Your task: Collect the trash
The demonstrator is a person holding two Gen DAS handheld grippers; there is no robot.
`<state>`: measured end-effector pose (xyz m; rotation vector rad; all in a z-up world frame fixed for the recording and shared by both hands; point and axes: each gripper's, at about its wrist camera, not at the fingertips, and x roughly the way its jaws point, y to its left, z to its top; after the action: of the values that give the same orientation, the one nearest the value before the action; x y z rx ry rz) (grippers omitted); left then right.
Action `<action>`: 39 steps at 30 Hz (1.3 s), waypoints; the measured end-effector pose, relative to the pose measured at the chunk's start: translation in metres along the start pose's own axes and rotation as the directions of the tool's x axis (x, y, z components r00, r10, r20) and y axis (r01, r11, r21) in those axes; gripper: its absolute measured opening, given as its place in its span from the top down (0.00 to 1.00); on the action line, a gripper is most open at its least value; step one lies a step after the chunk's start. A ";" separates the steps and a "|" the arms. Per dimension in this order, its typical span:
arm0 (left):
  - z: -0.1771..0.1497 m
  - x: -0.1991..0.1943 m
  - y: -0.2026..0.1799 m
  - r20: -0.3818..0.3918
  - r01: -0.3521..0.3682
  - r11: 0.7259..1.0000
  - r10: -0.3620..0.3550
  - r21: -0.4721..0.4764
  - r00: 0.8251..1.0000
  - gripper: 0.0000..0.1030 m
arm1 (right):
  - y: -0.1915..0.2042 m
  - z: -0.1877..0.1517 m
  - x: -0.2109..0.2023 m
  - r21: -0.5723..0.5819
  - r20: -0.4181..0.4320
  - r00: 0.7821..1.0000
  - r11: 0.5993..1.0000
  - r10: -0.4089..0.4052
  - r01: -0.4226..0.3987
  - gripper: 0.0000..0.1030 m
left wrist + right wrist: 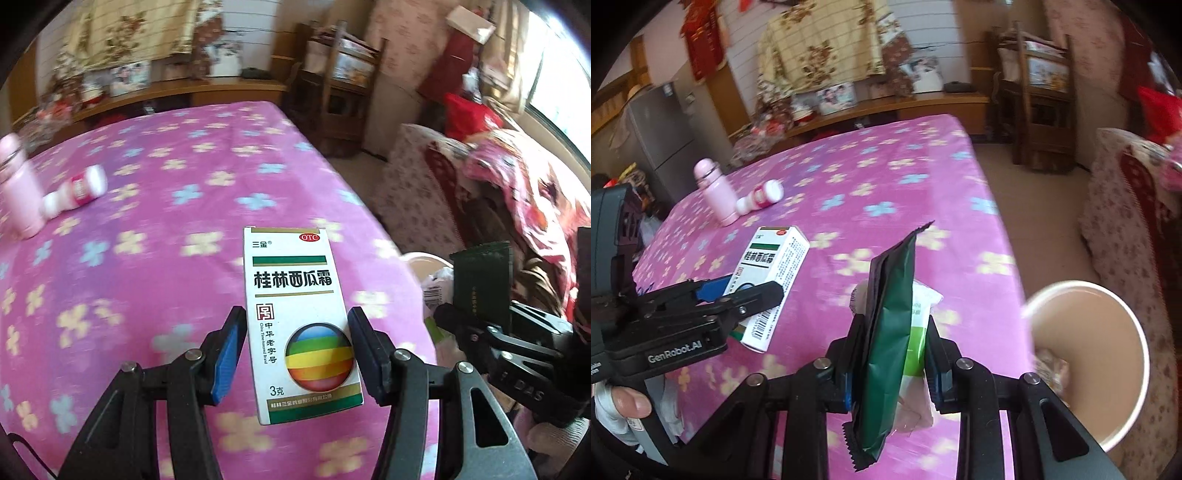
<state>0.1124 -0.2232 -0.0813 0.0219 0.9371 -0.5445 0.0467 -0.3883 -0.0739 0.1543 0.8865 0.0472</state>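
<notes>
Bin (1137, 332) mouth open beside table edge; pink bottle (714, 192) & small bottle (761, 199) crowd far-left cloth (905, 173).

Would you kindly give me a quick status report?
Left gripper shut on medicine box. Right gripper shut on green wrapper. Bin beside right gripper, nothing blocking.

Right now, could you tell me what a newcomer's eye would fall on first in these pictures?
First, the white medicine box with its rainbow ball, held between the left gripper fingers above the pink flowered tablecloth. Next, the dark green wrapper clamped upright in the right gripper, beside the pale bin at the table's right edge.
</notes>
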 end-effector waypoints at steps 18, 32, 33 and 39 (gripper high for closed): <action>0.016 0.083 -0.155 -0.142 0.229 0.967 -0.212 0.114 0.967 0.43 | -0.203 -0.046 -0.001 0.366 -0.076 0.981 0.911 -0.176 0.192 0.62; 0.009 0.072 -0.144 -0.086 0.195 0.972 -0.185 0.129 0.979 0.23 | -0.226 -0.065 -0.018 0.475 -0.023 0.988 0.867 -0.155 0.147 0.22; 0.009 0.069 -0.141 -0.075 0.182 0.975 -0.173 0.129 0.982 0.23 | -0.223 -0.064 -0.019 0.470 -0.020 0.987 0.870 -0.159 0.150 0.22; 0.002 0.042 -0.127 0.025 0.057 0.987 -0.061 0.151 0.998 0.23 | -0.195 -0.057 -0.035 0.417 0.024 0.975 0.889 -0.220 0.190 0.22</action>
<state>0.0760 -0.3518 -0.0858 0.1219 0.8681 -0.6679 -0.0239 -0.5776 -0.1125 0.4544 0.8280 -0.3465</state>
